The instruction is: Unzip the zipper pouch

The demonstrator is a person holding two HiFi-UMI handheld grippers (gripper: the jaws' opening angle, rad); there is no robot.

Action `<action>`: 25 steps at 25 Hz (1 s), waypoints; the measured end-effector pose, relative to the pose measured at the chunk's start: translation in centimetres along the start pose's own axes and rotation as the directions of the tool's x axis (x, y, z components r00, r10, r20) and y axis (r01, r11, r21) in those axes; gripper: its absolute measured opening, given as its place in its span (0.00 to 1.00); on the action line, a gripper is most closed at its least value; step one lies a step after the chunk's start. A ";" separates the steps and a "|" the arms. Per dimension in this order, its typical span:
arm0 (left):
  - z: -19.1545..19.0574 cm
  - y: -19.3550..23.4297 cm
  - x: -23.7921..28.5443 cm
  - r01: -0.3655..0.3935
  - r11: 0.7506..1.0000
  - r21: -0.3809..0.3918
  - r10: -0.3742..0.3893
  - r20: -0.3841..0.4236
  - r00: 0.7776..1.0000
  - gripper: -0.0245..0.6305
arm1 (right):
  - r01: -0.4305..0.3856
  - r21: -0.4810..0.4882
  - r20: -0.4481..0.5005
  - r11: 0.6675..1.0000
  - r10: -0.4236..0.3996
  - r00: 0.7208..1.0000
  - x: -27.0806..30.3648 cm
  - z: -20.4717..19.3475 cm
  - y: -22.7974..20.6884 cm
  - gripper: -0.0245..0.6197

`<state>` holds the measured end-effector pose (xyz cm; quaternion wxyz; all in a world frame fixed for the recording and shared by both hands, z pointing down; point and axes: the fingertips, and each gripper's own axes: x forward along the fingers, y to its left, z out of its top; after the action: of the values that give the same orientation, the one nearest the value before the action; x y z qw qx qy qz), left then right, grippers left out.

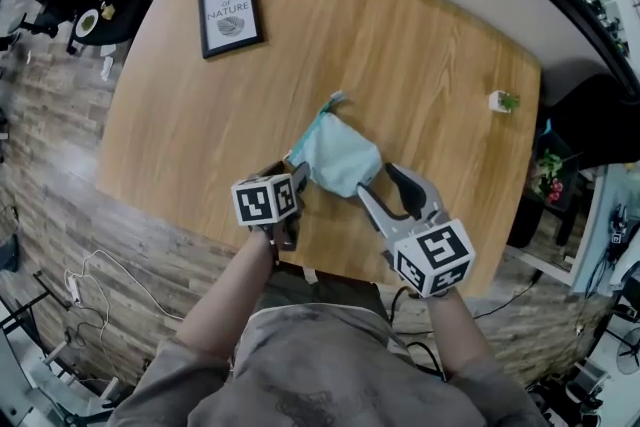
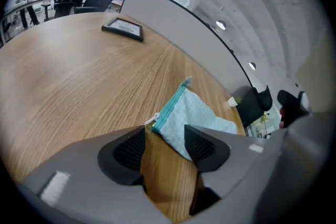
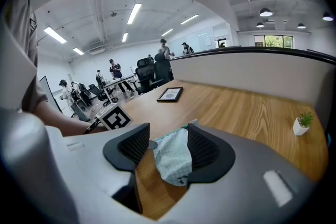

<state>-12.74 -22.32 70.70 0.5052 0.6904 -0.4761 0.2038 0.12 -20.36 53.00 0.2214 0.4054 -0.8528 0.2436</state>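
A wooden table (image 1: 400, 45) holds a framed picture (image 1: 230, 17) at far left. The left gripper (image 1: 293, 180) gapes wide at one corner of the teal zipper pouch (image 1: 340, 155), near the table's front edge, its pads not pressing it. Only the left gripper view shows the white zipper pull (image 2: 151, 120). The right gripper (image 1: 385, 183), also spread, straddles the opposite corner without clamping it. Only the right gripper view shows people (image 3: 113, 73) in the room beyond.

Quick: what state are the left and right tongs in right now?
Left tongs: open, with the pouch edge at their tips, not gripped.
Right tongs: open, with the pouch end lying between them, not pinched.
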 end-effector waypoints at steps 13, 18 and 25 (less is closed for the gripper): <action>-0.3 2.0 0.1 -0.258 0.961 0.102 0.254 0.053 0.966 0.14 | 0.017 0.061 -0.017 0.998 -0.016 1.000 -0.4 -2.0 -1.5 0.37; -0.1 2.3 0.0 -0.230 0.968 0.099 0.225 0.063 0.972 0.11 | 0.016 0.064 -0.018 0.998 -0.015 1.000 -0.6 -2.4 -1.4 0.37; 1.4 2.3 -1.3 -0.150 0.974 0.169 0.131 0.120 0.984 0.07 | 0.004 0.037 -0.004 0.999 -0.004 1.000 -1.0 -1.4 -0.4 0.37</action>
<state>-15.60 -23.05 70.33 0.3997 0.7071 -0.5303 0.2428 1.26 -19.19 53.63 0.2159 0.4106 -0.8469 0.2598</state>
